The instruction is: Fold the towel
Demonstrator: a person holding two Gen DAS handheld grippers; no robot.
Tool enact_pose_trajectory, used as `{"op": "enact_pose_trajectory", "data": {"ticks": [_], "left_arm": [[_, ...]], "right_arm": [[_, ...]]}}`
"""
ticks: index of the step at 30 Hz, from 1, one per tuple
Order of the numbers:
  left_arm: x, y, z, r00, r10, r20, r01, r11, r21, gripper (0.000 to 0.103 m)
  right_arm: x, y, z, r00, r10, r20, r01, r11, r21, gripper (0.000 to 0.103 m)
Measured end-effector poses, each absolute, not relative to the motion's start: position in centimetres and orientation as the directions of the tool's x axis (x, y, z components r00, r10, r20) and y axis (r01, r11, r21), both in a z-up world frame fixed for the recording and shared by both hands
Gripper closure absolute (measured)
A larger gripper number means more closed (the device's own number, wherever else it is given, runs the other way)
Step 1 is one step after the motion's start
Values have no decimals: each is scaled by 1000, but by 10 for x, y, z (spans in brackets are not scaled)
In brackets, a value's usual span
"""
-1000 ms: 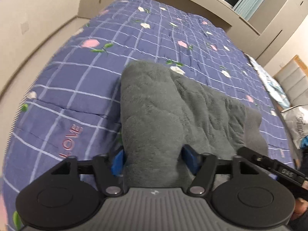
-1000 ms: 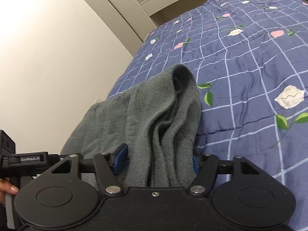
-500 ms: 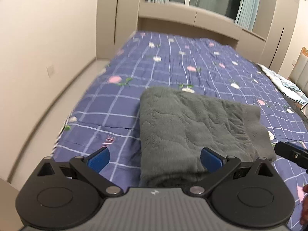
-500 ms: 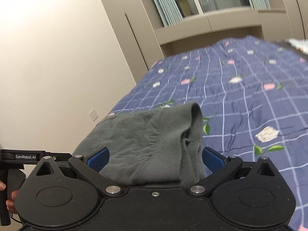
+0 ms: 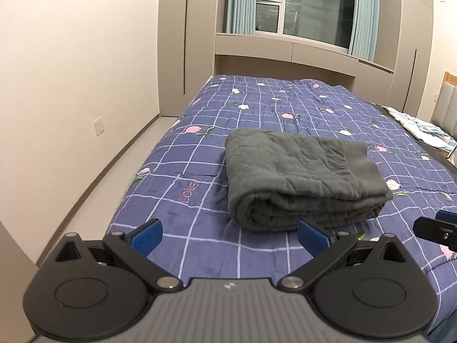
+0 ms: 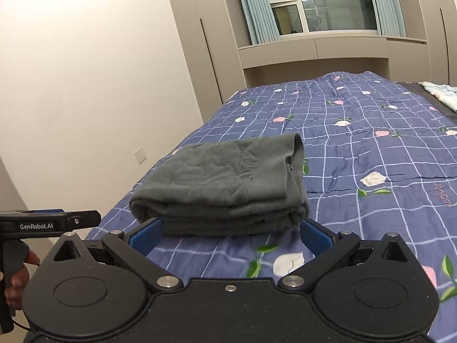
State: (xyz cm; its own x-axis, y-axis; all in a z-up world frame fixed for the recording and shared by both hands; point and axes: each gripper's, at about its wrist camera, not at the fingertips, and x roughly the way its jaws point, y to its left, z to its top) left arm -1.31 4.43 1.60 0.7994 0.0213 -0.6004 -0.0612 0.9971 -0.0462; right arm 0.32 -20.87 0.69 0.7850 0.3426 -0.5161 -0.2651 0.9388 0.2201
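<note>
Now the grey towel (image 5: 302,171) is lying folded into a thick, plush rectangle with rounded, stacked edges on the quilted blue checked bedspread (image 5: 257,108), which is printed with small flowers. Both tools are hovering just short of it, touching nothing: the left gripper (image 5: 228,235) is spreading its blue-padded fingers wide, and the right gripper (image 6: 230,235) is gaping equally wide, holding nothing.
</note>
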Motion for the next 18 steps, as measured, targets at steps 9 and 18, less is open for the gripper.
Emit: {"op": "enact_pose_trajectory", "data": {"ticks": [9, 18], "left_arm": [[-25, 46, 15, 803, 22, -595, -67, 996, -54, 0], [-24, 38, 14, 802, 16, -598, -36, 999, -21, 0]], "right_arm": [[-5, -209, 7, 794, 339, -505, -268, 940, 210, 0], [-4, -210, 5, 787, 345, -511, -270, 938, 217, 0]]}}
